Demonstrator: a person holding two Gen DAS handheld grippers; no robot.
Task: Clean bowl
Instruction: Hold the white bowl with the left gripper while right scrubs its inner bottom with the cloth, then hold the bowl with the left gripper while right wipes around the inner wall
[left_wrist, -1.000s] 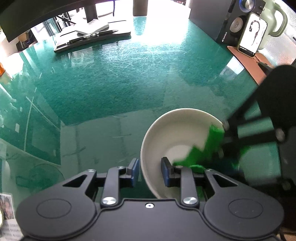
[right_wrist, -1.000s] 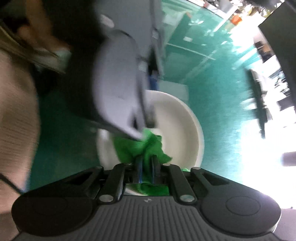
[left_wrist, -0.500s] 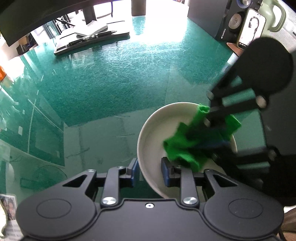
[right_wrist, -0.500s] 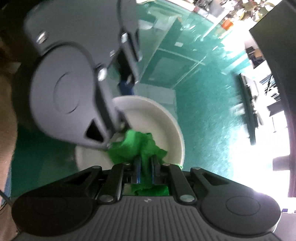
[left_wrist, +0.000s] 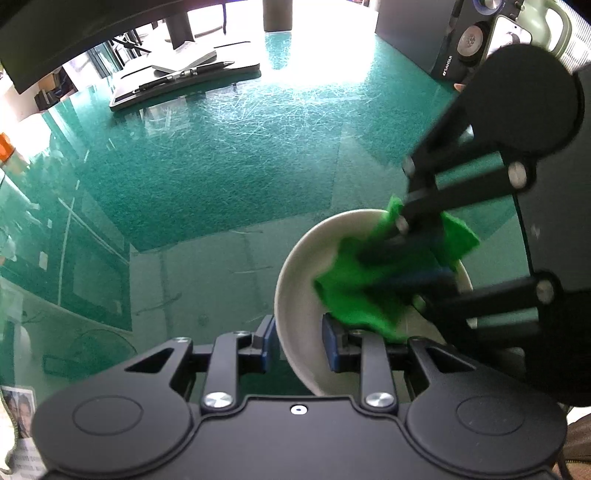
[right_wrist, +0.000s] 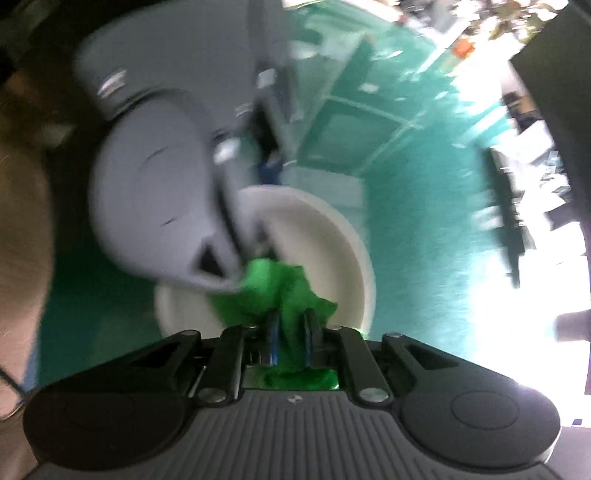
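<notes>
**Bowl, white, held and under cloth**

Bowl (left_wrist: 299, 291): white, round, on the green glass-topped table (left_wrist: 221, 177), at its near edge. Its near wall sits between the blue pads of the left gripper (left_wrist: 297, 341), one pad outside, one inside, jaws narrowed around the rim.

Cloth (left_wrist: 354, 284): bright green, crumpled, lying inside the bowl against the far wall. Pinched between the close-set fingers of the right gripper (right_wrist: 290, 332), which reaches in from the right side.

Surroundings: black tray with a pen (left_wrist: 184, 83) at the table's far left; black speaker (left_wrist: 461, 44) far right. Right wrist view blurred.
</notes>
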